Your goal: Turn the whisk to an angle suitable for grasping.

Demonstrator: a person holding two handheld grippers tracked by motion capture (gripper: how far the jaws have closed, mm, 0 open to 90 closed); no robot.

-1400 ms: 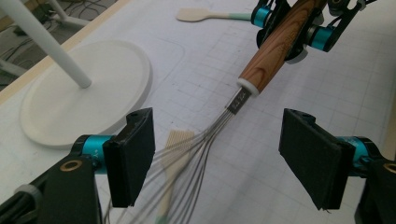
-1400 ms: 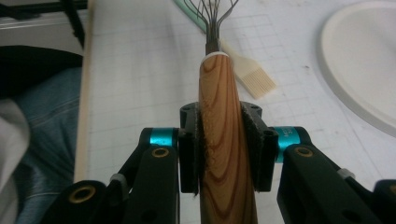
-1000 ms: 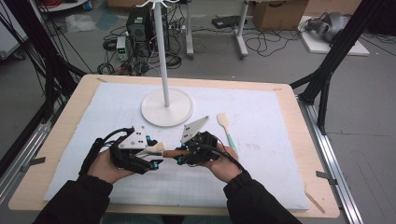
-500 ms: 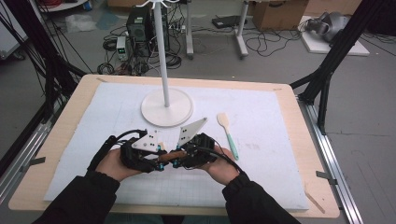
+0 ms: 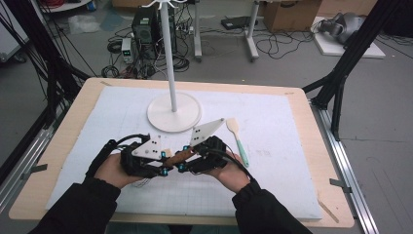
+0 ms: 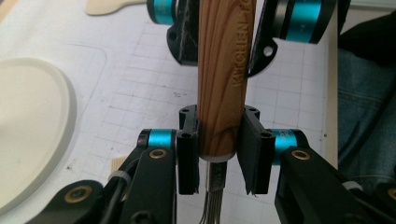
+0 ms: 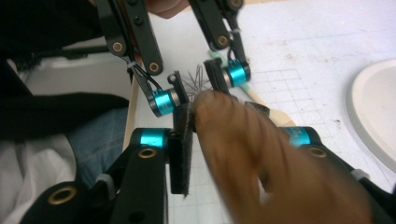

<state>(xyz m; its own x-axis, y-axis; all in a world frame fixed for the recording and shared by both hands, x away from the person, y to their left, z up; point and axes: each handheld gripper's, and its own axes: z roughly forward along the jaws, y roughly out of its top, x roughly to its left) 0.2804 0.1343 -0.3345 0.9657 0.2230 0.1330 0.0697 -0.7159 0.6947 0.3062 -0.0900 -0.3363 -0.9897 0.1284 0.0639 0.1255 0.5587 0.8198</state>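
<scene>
A wooden-handled whisk (image 5: 176, 157) is held level above the near middle of the table (image 5: 292, 100), passing between two hands. The left tool (image 6: 217, 145) has just been closing and clamps the handle near the wires. The right tool (image 7: 224, 135) has just been opening, the handle's end between its jaws. Next, probably, the right withdraws.

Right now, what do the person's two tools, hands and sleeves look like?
Both tools, the left tool and the right tool, are black linkage frames with brass-coloured pivot pins and bright blue metal collars by their flat black pads. Each carries a grey three-cornered plate and trails a black cable. The person wears black long sleeves and no gloves.
</scene>
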